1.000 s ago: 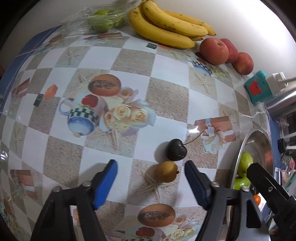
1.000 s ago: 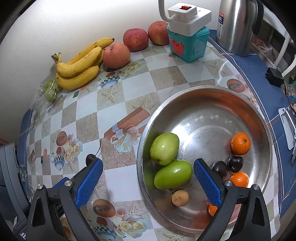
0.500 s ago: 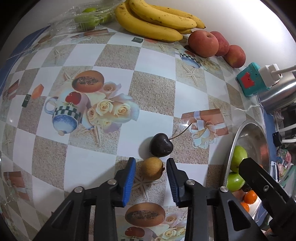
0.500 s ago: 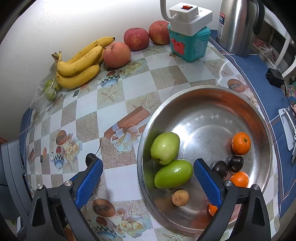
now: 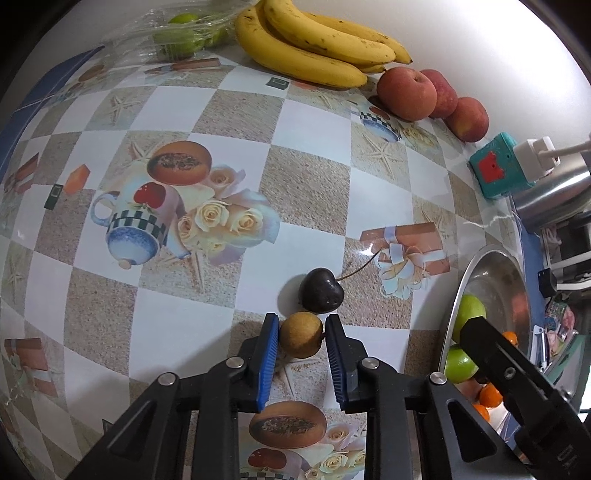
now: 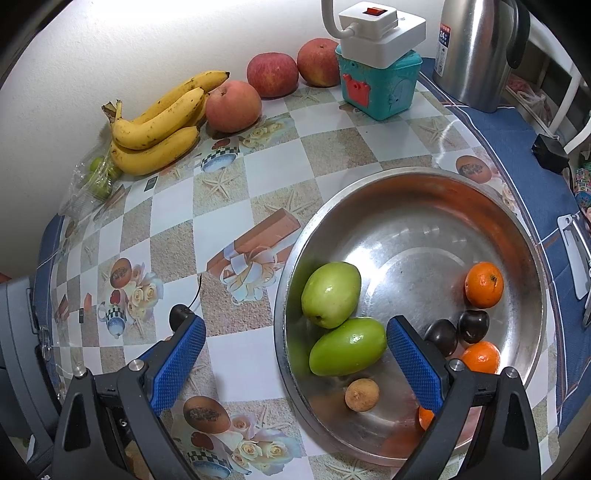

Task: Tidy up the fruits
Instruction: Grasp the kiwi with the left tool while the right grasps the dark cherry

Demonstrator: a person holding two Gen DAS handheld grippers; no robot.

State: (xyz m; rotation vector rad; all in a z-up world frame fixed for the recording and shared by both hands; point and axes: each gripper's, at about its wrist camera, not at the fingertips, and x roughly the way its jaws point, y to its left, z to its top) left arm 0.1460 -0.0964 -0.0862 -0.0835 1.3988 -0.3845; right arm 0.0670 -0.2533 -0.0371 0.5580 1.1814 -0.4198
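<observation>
My left gripper [image 5: 301, 341] is shut on a small brown longan [image 5: 301, 340] that rests on the patterned tablecloth. A dark cherry [image 5: 320, 294] with a stem lies just beyond it, touching it. My right gripper [image 6: 295, 360] is open and empty, over the near rim of the steel bowl [image 6: 424, 184]. The bowl holds two green fruits [image 6: 330, 294], a brown longan [image 6: 362, 394], two dark cherries [image 6: 473, 325] and several small oranges [image 6: 484, 284]. The bowl also shows at the right of the left wrist view [image 5: 491, 266].
Bananas [image 5: 314, 48], three red apples [image 5: 406, 94] and a bag of green fruit [image 5: 177, 35] lie along the back wall. A teal box [image 6: 380, 83] with a white power strip [image 6: 380, 35] and a steel kettle [image 6: 476, 51] stand at the back right.
My left gripper moved forward around the longan and closed its jaws on it. My right gripper stayed still and open.
</observation>
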